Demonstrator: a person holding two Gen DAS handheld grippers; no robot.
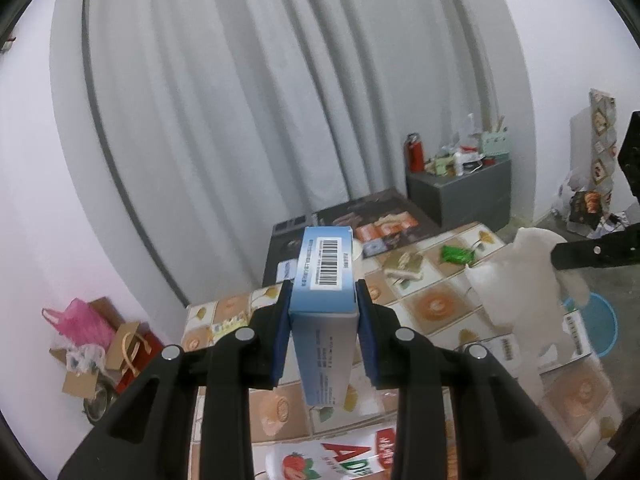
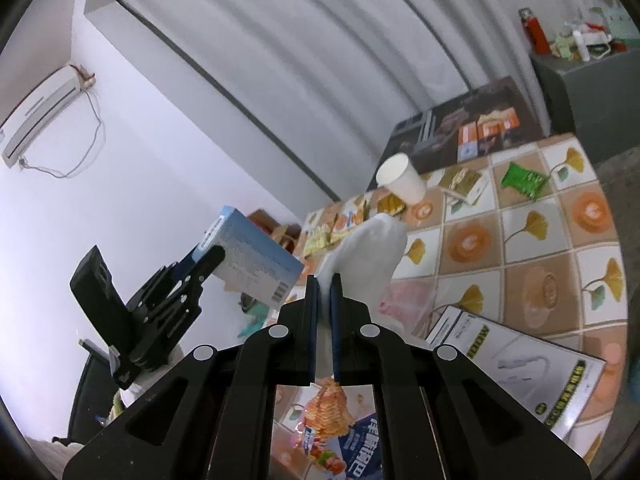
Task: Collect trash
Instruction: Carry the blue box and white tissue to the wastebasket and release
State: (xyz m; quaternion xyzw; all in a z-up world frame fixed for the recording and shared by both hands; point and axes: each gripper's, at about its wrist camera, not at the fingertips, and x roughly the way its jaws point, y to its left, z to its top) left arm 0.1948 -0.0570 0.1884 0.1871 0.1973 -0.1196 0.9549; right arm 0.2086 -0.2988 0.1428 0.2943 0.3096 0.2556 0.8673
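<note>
1. Trash in hand on both sides: blue box (image 1: 323,280) clamped between the left gripper (image 1: 323,300) pads, held clear above the tiled table (image 1: 436,304); white bag (image 2: 370,248) pinched in the right gripper (image 2: 325,284), jaws nearly together on a thin fold of it.
2. Step in hand, as I read it: get the box into the bag. Bag hangs just right of the box in the left wrist view; the two are near but apart.
3. Bag mouth not visible in either view, so I cannot tell if it is open. Confirm the opening faces the box before moving in.
4. Keep the right grip on the bag edge firm. Thin plastic, likely to slip or tear if yanked.
5. Box is gripped across its narrow sides, long axis along the fingers, barcode end forward. Feed that end in first, then part the left jaws only when it sits well inside.
6. Risk: box corner snagging the bag rim and folding it shut.
7. More trash on the table for later: paper cup (image 2: 402,178), green wrapper (image 2: 524,180), gold wrappers (image 2: 460,180), yellow-black box (image 2: 528,364), chip packet (image 2: 332,424) under the right gripper.
8. Task looks early; most litter is uncollected.
</note>
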